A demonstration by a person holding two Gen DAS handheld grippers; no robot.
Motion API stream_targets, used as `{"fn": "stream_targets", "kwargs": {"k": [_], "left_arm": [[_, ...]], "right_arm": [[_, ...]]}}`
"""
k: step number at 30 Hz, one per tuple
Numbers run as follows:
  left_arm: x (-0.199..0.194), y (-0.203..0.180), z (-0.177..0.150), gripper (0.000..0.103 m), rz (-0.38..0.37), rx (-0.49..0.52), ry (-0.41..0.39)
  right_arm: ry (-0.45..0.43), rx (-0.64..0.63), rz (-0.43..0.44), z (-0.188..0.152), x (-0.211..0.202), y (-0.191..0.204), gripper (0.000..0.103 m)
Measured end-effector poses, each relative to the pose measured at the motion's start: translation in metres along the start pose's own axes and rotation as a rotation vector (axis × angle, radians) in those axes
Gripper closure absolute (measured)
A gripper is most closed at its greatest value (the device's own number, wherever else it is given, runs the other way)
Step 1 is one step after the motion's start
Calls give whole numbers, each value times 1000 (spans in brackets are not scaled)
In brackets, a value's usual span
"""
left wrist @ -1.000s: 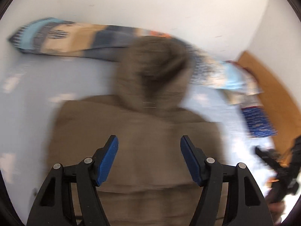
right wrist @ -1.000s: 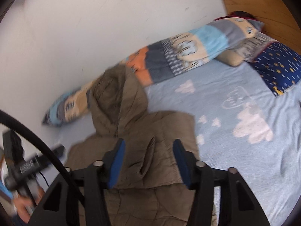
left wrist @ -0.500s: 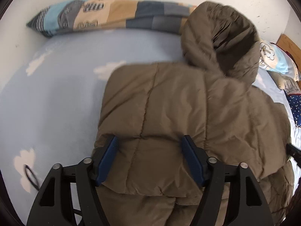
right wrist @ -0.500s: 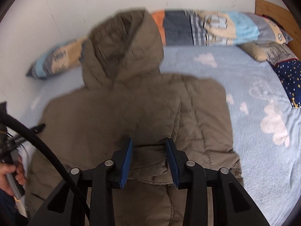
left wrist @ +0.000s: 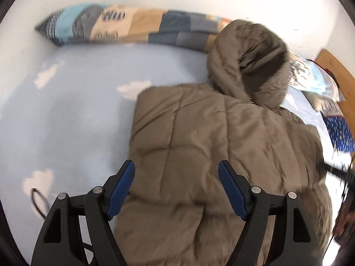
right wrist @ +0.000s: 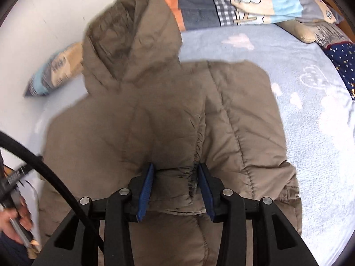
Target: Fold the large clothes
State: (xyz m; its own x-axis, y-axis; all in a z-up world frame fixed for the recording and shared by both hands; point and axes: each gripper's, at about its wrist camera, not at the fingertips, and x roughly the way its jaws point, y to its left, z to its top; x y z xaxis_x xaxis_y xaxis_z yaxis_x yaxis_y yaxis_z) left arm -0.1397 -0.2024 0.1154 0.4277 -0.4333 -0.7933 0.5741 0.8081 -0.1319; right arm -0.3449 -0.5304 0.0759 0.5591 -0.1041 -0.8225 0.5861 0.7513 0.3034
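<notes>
A pale blue cloud-patterned bedsheet [left wrist: 66,122] is covered at its middle by a brown quilted hooded jacket [left wrist: 210,144]. Over the jacket, the left gripper [left wrist: 176,186] is held wide open, gripping nothing. A jacket fold is pinched by the right gripper [right wrist: 175,186].

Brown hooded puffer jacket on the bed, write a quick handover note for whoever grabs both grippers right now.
Left gripper: jaws open, over the jacket's left part, holding nothing.
Right gripper: jaws closed on a bunched fold of the brown hooded puffer jacket.
Jacket lies on the light blue cloud-print bedsheet, hood toward the long patchwork pillow at the wall.
Done: both sides look folded inward.
Left: fold the hood down, then likely halve the body.
</notes>
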Motion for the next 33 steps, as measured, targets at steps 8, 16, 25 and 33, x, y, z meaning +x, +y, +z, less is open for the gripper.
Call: {"fn": "stream_targets", "kwargs": {"k": [8,16,25,33], "left_arm": [[-26,-10,-34,25,43,64,-86],[-3,-20,-20,25,15,59,-103],[28,-25,-13,25,-31,43,-12],[43,-26,-18,25,-26,34,36]], "right_arm": [[-91,-39,22,-2,-29,17,56],[-196,-48,-188,1,-55,14,56],[-147,-146,-4,-9,-39,51,57],[-8,-154,-77,-17,11,43,57]]}}
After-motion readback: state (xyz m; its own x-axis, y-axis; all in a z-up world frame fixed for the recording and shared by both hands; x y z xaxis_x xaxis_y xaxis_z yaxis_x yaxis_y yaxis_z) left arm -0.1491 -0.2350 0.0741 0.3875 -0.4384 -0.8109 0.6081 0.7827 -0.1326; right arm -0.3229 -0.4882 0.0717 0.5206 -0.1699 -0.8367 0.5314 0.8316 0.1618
